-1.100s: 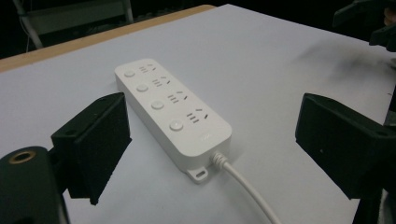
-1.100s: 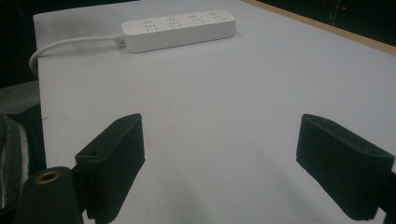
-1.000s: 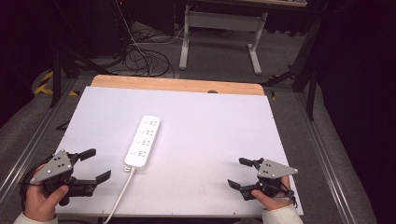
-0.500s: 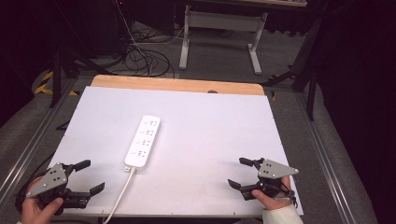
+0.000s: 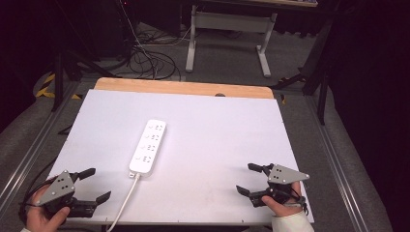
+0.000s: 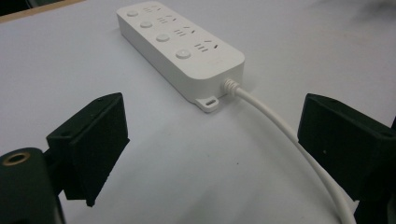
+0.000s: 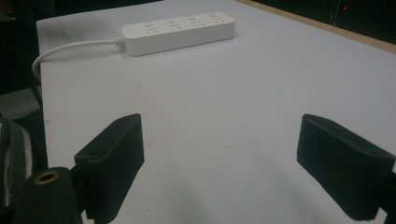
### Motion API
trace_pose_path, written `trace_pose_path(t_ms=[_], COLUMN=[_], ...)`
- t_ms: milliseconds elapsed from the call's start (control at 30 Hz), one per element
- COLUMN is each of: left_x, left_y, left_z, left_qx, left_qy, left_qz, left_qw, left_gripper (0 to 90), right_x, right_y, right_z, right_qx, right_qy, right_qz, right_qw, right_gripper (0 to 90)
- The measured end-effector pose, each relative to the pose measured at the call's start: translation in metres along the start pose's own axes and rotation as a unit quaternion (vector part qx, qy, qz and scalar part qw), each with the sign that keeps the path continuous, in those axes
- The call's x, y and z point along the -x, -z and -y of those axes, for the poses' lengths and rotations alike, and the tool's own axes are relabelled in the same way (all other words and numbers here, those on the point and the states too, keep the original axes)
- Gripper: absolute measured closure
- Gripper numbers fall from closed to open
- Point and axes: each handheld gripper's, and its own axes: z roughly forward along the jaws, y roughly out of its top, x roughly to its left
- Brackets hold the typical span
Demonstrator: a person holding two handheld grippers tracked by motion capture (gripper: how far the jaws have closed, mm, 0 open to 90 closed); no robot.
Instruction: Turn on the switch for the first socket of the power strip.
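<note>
Right now your worktop (image 5: 232,130) is a white sheet with a strip of bare wood along its far edge, set in a dark room; beyond it a grey table frame (image 5: 227,34) stands on the floor beside a tangle of black cables (image 5: 145,60). A white power strip (image 5: 148,146) lies flat left of centre, its long side running near to far, and its white cord (image 5: 123,203) runs off the near edge. Your left hand (image 5: 41,217) holds the left gripper (image 5: 95,184) at the near left corner, jaws spread wide and empty, pointing right toward the cord; in the left gripper view the strip's near end lies just beyond the jaws. Your right hand (image 5: 283,208) holds the right gripper (image 5: 247,179) near the near right edge, jaws also spread and empty, pointing left, well apart from the strip.
</note>
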Motion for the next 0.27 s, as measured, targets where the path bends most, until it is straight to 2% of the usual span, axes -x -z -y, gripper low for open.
trace_pose_path(t_ms=[67, 167, 267], left_x=[0.0022, 0.0017, 0.0015], left_y=[-0.0015, -0.0021, -0.0022], left_z=[-0.0014, -0.0011, -0.0009], left_qx=[0.006, 0.007, 0.008], left_qy=[0.023, 0.033, 0.033], left_qz=[0.007, 0.010, 0.013], left_qw=[0.9997, 0.9994, 0.9993], left_gripper=[8.7, 8.7, 8.6], right_x=[0.0001, 0.0002, 0.0002], right_y=[-0.0003, -0.0004, -0.0003], right_z=[0.0001, 0.0001, 0.0001], right_qx=[-0.001, -0.001, -0.001], right_qy=[0.000, 0.000, 0.000], right_qz=[0.000, -0.001, 0.000], right_qw=[1.0000, 1.0000, 1.0000], right_gripper=[15.5, 15.5, 15.5])
